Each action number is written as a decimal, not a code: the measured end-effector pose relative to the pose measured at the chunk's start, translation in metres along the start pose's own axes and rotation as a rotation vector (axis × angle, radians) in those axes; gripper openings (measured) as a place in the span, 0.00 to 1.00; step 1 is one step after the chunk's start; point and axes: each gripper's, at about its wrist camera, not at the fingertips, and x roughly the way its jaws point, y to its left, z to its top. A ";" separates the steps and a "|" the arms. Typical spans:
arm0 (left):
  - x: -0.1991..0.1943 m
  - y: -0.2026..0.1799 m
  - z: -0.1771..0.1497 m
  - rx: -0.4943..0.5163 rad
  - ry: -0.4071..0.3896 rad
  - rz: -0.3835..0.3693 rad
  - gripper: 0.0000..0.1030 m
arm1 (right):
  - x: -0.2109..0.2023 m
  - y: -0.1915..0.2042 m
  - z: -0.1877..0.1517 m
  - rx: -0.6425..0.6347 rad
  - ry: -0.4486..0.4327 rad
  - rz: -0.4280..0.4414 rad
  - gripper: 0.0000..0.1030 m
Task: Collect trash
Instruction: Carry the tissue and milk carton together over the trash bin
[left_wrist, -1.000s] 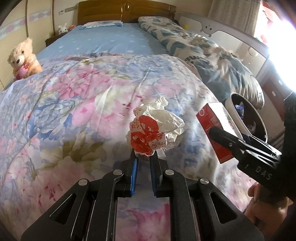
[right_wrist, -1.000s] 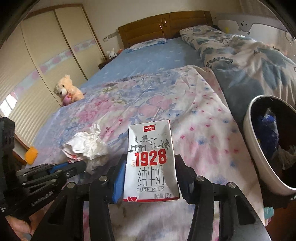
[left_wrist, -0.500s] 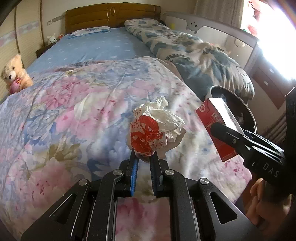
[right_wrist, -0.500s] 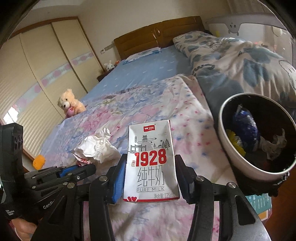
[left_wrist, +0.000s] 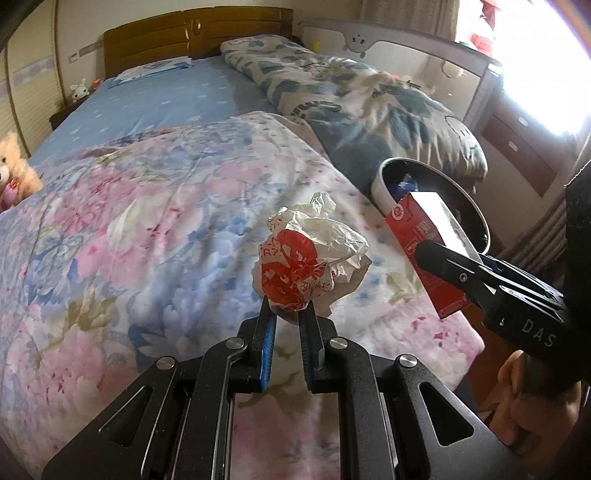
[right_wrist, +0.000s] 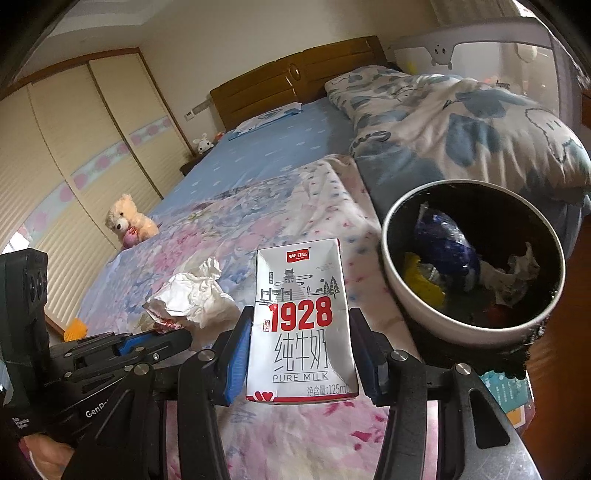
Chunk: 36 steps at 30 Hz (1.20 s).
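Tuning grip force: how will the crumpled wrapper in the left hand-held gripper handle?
The crumpled wrapper looks thin and creased, so probably very light and crushable. The left hand-held gripper pinches only its lower edge; it may flop or slip out. Unlikely to roll, being irregular.

Left tongs (left_wrist: 287, 314) pinch a crumpled wrapper (left_wrist: 310, 258) above the floral quilt (left_wrist: 129, 229), beside a red carton (left_wrist: 428, 251).

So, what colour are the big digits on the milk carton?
Red, on the grey-white milk carton; right wrist view.

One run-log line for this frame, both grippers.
left gripper: shut on crumpled wrapper | right gripper: shut on milk carton | trash bin: nearby, holds trash
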 end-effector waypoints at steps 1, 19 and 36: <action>0.000 -0.002 0.001 0.005 0.001 -0.003 0.11 | -0.001 -0.002 0.000 0.004 -0.001 -0.001 0.49; 0.004 -0.040 0.010 0.080 -0.001 -0.038 0.11 | -0.021 -0.032 -0.001 0.051 -0.032 -0.031 0.49; 0.011 -0.074 0.025 0.132 -0.009 -0.066 0.11 | -0.035 -0.064 0.003 0.101 -0.061 -0.078 0.49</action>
